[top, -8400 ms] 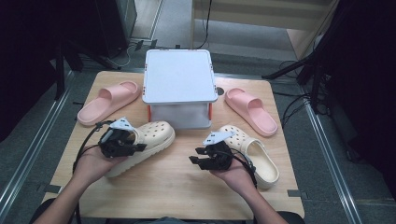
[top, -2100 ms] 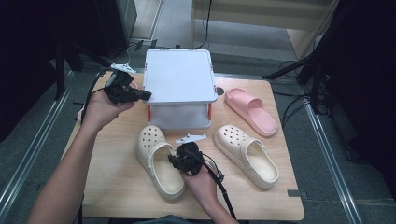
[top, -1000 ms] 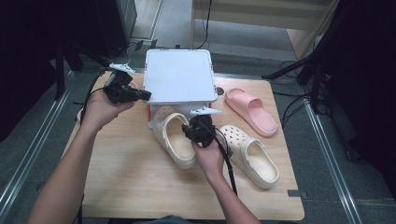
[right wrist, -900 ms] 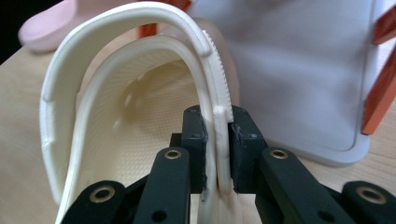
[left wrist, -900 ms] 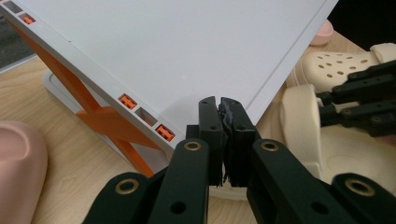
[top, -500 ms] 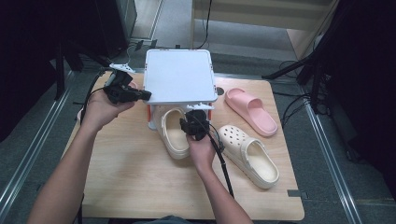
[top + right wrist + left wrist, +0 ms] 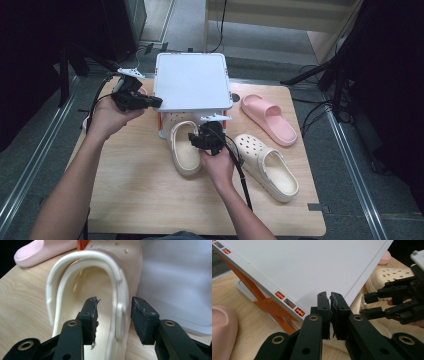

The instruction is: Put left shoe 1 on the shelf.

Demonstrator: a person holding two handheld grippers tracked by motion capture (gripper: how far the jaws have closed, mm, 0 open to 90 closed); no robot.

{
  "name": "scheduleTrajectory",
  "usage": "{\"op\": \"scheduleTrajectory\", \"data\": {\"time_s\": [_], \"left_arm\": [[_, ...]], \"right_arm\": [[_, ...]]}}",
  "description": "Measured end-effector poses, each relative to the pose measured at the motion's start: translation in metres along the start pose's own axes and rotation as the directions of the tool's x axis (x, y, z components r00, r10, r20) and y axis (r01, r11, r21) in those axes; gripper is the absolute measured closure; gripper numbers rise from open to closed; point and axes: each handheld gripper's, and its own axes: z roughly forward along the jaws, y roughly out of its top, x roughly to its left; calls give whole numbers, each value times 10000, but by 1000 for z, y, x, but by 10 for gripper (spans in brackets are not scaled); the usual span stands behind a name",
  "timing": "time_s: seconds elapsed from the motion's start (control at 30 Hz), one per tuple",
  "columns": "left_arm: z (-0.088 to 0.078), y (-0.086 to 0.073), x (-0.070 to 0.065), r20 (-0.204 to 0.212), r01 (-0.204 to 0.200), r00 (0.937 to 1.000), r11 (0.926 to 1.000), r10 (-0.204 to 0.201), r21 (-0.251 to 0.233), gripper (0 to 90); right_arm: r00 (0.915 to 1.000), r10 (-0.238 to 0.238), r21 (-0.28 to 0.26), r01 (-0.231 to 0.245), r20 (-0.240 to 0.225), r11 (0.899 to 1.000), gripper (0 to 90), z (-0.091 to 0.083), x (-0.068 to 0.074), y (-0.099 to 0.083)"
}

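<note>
My tabletop (image 7: 125, 200) is pale wood with a light grain. At its far middle stands the white storage box (image 7: 190, 87) with orange braces at its corners. One cream clog (image 7: 184, 147) lies on the wood with its toe tucked under the box's near edge. A second cream clog (image 7: 267, 165) lies just to its right, angled toward the near right corner. A pink slide (image 7: 268, 119) rests at the far right, apart from the box.

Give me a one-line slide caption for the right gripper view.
Open right hand-held gripper straddles the side wall of a cream clog beside the white box on the table.
</note>
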Motion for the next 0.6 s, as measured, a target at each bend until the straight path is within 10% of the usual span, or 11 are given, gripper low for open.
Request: {"op": "scheduleTrajectory", "data": {"time_s": [0.6], "left_arm": [[0, 0, -1, -34, -7, 10000, 10000, 7, 5, 845]], "right_arm": [[9872, -1237, 390, 1281, -1005, 9910, 782, -50, 21, -42]]}}
